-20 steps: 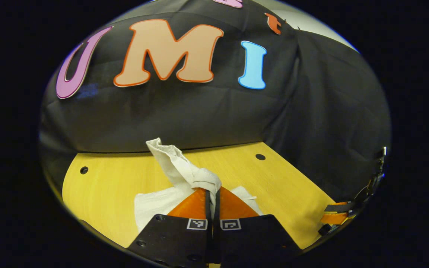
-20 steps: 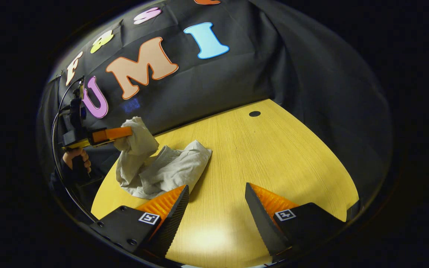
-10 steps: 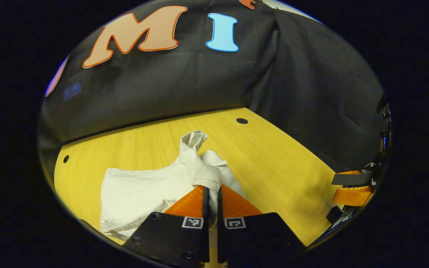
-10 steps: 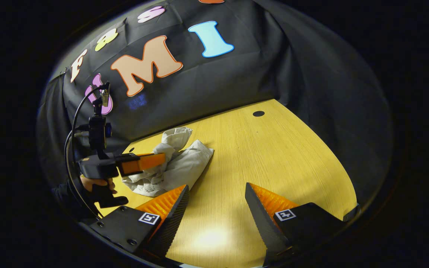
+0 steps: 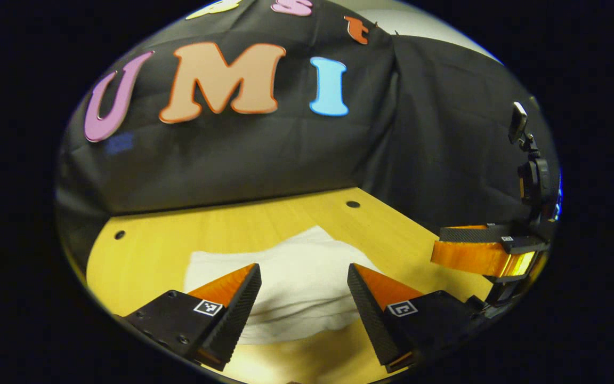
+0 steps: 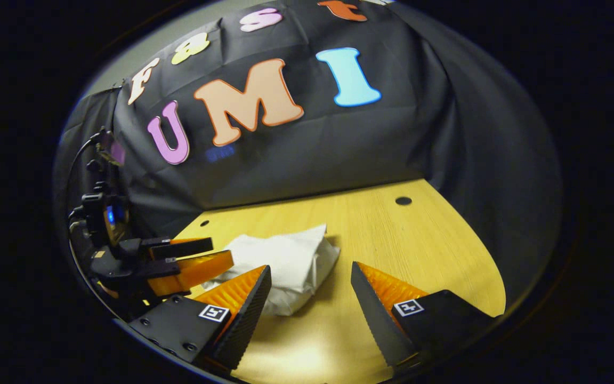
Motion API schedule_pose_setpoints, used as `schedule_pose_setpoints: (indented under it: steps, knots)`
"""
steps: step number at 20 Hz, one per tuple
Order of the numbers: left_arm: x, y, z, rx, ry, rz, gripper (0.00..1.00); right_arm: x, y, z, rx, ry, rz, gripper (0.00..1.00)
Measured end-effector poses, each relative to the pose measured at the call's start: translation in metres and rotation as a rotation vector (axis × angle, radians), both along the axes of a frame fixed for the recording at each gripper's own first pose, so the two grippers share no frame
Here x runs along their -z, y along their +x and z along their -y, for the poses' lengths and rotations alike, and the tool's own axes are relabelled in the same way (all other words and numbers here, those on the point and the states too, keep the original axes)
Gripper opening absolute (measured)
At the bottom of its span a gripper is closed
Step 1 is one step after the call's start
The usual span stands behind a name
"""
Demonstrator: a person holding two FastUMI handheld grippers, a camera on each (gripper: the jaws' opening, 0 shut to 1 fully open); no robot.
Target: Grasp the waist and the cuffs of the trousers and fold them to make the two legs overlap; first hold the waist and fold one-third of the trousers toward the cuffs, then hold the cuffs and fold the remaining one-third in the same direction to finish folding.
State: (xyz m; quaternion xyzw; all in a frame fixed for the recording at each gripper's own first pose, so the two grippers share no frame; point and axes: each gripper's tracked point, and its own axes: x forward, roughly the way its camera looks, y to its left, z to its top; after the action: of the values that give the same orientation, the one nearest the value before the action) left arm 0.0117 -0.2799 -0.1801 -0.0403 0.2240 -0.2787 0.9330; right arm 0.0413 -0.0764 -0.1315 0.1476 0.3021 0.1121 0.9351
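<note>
The left gripper has its jaws spread wide, holding nothing. It hangs above the near side of the trousers, and no finger touches the cloth. The right gripper is spread just as wide and also holds nothing — in the right gripper view its left finger covers the near corner of the bundle, though contact cannot be told.

The trousers lie as a compact, pale folded bundle on the table, left of its middle in the right gripper view and set back from the far edge. The fold looks rough — the right end is rounded and puffy.

Past the bundle, two small dark holes sit near the table's far edge. The black cloth wall rises right behind that edge.
</note>
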Motion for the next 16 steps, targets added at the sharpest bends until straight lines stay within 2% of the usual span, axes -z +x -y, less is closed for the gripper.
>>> schedule_pose_setpoints:
  steps: [2,3,6,11,12,13,15,16]
  knots:
    - [-0.012,-0.013,-0.032,-0.074,0.002,0.057,0.98,-0.025,0.011,-0.020,-0.004,-0.014,0.068,0.96]
    - [-0.016,-0.019,-0.049,-0.108,0.006,0.081,0.95,-0.036,0.017,-0.031,-0.003,-0.015,0.097,0.96]
    - [-0.030,-0.036,-0.110,-0.211,0.020,0.134,0.95,-0.072,0.027,-0.058,0.014,-0.012,0.189,0.96]
    - [-0.050,-0.045,-0.183,-0.385,0.066,0.264,0.95,-0.124,0.036,-0.082,0.065,-0.125,0.376,0.96]
    - [-0.057,-0.045,-0.193,-0.398,0.072,0.286,0.95,-0.128,0.034,-0.091,0.054,-0.130,0.393,0.92]
    - [-0.064,-0.044,-0.201,-0.411,0.072,0.300,0.93,-0.131,0.033,-0.100,0.041,-0.134,0.401,0.96]
    - [-0.073,-0.039,-0.210,-0.425,0.049,0.310,0.94,-0.135,0.029,-0.109,0.027,-0.134,0.399,0.93]
    - [-0.074,-0.039,-0.215,-0.429,0.036,0.306,0.94,-0.137,0.029,-0.110,0.030,-0.133,0.400,0.96]
